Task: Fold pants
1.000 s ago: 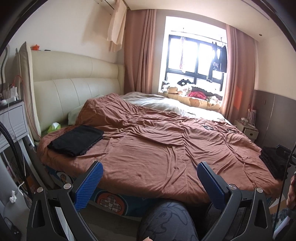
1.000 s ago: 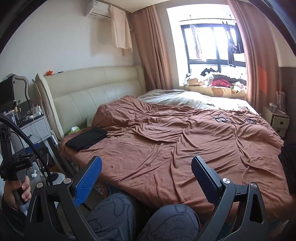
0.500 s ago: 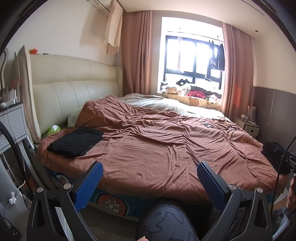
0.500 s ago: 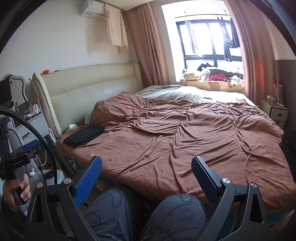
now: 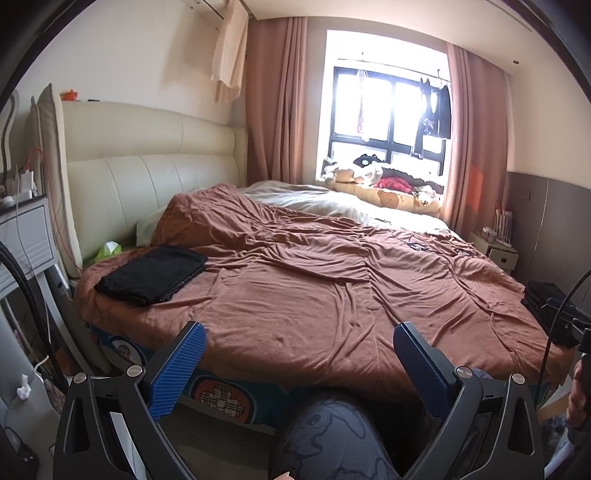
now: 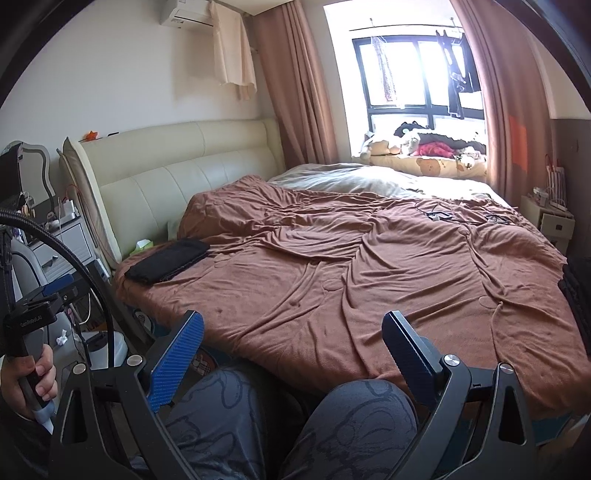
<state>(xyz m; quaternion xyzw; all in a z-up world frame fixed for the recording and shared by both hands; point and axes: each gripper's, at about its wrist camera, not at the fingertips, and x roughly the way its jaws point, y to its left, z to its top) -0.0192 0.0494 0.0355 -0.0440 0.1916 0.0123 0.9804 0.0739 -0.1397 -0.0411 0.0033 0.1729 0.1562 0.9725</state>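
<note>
A: Nearest the lenses?
B: Left gripper point(image 5: 299, 343), jaws spread wide, nothing between the blue pads point(image 5: 177, 369). Right gripper point(image 6: 291, 332) just the same: wide apart, empty. Both held short of the bed edge, touching no cloth.

A: Below them?
B: Knees in grey patterned fabric point(image 6: 354, 417), tucked against the side of the bed. At the far left of the right wrist view, a hand point(image 6: 27, 380) wrapped round the handle of the other gripper, a black cable point(image 6: 74, 254) arching above it.

A: Then the bed?
B: Rumpled brown blanket point(image 5: 332, 280) across most of the mattress, creased all over, hanging over the near edge. Patterned sheet point(image 5: 221, 395) peeking out underneath.

A: And the pants?
B: Folded black garment point(image 5: 155, 273), flat on the blanket at the near left corner, close to the headboard end, well apart from both grippers. Probably the pants, though hard to tell from here. More dark folded cloth point(image 6: 580, 295) at the right edge of the bed, cut off by the frame; kind unclear.

A: Further back?
B: Cream padded headboard point(image 5: 147, 173) on the left, a green tissue pack point(image 5: 109, 249) in the gap beside it, a grey nightstand point(image 5: 26, 236) outside that. Pale bedding point(image 6: 351, 181) beyond the blanket. Small dark items with cords point(image 6: 436, 216) lying on the blanket's far right part.

A: At the very back?
B: Stuffed toys point(image 6: 417, 142) heaped on the sill, bright window point(image 5: 388, 107) with clothes hanging outside, pink curtains point(image 5: 277, 110) either side, an air conditioner point(image 6: 186, 13) high on the wall.
</note>
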